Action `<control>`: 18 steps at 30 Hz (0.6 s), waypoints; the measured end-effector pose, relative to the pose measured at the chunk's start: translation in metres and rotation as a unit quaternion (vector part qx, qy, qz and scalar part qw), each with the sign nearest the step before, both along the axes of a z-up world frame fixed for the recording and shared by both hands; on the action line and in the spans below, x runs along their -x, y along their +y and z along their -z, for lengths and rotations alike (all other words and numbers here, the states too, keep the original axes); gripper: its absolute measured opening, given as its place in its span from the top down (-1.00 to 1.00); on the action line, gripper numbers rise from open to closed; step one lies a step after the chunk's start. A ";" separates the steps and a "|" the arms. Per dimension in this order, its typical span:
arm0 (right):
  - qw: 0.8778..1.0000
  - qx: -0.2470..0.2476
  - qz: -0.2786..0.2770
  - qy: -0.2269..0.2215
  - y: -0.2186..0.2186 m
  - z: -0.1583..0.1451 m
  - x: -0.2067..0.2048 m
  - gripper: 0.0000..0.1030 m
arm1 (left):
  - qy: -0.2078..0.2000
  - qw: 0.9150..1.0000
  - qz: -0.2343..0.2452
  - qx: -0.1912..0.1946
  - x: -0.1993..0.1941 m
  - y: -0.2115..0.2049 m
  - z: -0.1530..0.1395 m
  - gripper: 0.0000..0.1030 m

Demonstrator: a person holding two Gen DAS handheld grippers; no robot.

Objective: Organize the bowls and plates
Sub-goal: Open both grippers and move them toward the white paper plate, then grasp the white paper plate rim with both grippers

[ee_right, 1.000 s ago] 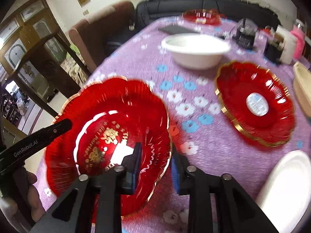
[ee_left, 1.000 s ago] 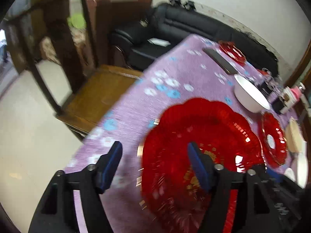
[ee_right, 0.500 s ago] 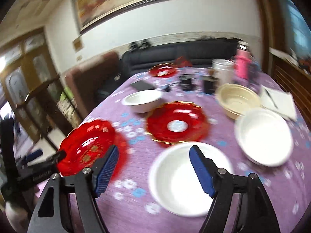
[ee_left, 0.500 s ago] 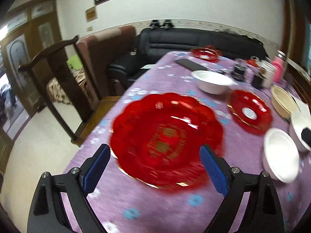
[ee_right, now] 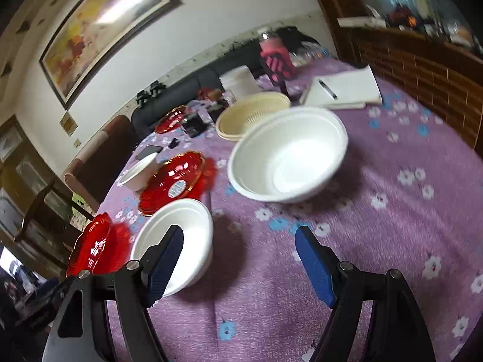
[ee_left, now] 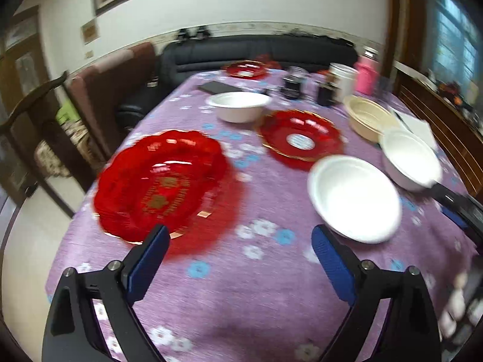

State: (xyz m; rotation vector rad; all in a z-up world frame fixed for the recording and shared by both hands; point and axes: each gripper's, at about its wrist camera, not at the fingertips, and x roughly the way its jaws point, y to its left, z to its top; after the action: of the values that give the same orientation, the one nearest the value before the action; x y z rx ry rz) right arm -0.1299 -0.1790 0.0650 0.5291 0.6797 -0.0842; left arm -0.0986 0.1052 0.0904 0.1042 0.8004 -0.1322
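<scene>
Two white foam bowls (ee_right: 286,154) and (ee_right: 175,241), light and easily dented, sit near the right gripper (ee_right: 238,259), best pinched at the rim; both it and the left gripper (ee_left: 238,259) gape empty

On the purple flowered tablecloth (ee_left: 241,301) stand three red scalloped plates (ee_left: 163,181), three white round bowls (ee_left: 353,199) and one beige bowl (ee_left: 368,117).

Both the left gripper (ee_left: 238,259) and right gripper (ee_right: 238,261) have opened off the large red plate (ee_left: 163,181) and drawn back.
</scene>
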 end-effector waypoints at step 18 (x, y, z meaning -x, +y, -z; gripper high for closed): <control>0.999 -0.008 -0.035 0.031 0.012 0.020 -0.018 -0.56 | 0.075 0.992 0.078 0.064 -0.009 -0.033 0.025 -0.85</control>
State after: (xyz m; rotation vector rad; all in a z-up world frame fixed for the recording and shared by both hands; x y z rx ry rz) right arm -0.1121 -0.1670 0.0451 0.5194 0.7584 -0.0295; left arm -0.0900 0.0725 0.0657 0.0355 0.9323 -0.3427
